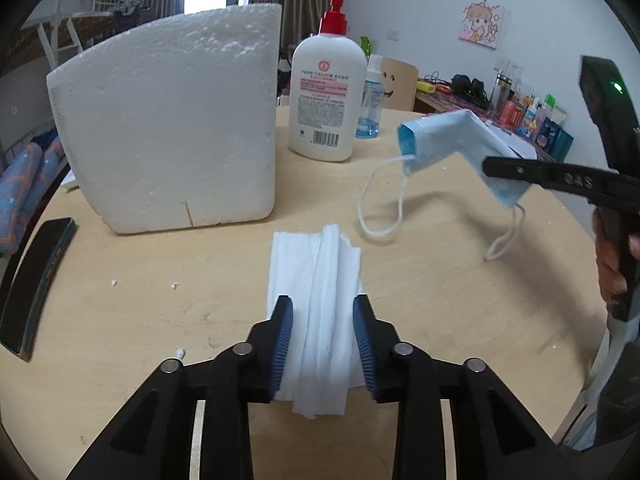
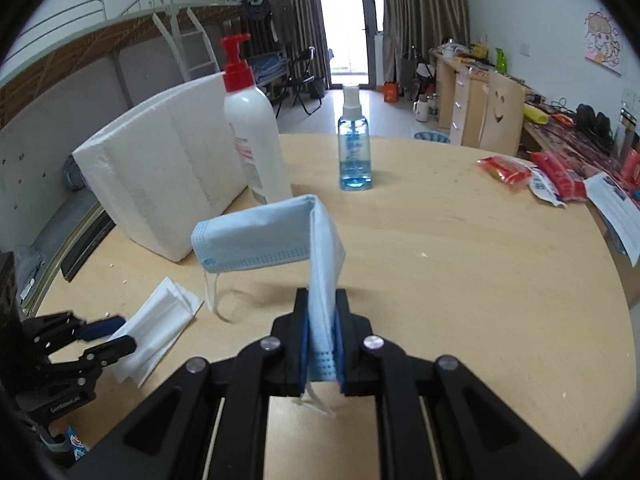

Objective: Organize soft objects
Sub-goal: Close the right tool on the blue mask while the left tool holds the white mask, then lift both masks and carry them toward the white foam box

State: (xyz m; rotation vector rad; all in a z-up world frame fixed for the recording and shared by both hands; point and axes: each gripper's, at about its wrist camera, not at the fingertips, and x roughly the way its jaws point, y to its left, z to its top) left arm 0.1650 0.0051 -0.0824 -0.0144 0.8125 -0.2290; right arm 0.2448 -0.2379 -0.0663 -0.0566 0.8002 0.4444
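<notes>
Right gripper [image 2: 322, 344] pinches a blue face mask [image 2: 272, 236] aloft; left gripper [image 1: 323, 340], jaws apart, straddles folded tissue [image 1: 316, 280], contact unclear.

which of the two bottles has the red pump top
The big white lotion bottle beside the foam block; the small blue spray bottle has a clear white sprayer.

Pale blue mask [image 2: 272, 236] — white tissue [image 1: 316, 300], red-capped white bottle [image 1: 326, 96].

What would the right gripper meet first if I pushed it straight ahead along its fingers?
Probably the blue spray bottle, roughly ahead of the right gripper, which holds the face mask above bare table; depth is unclear.
</notes>
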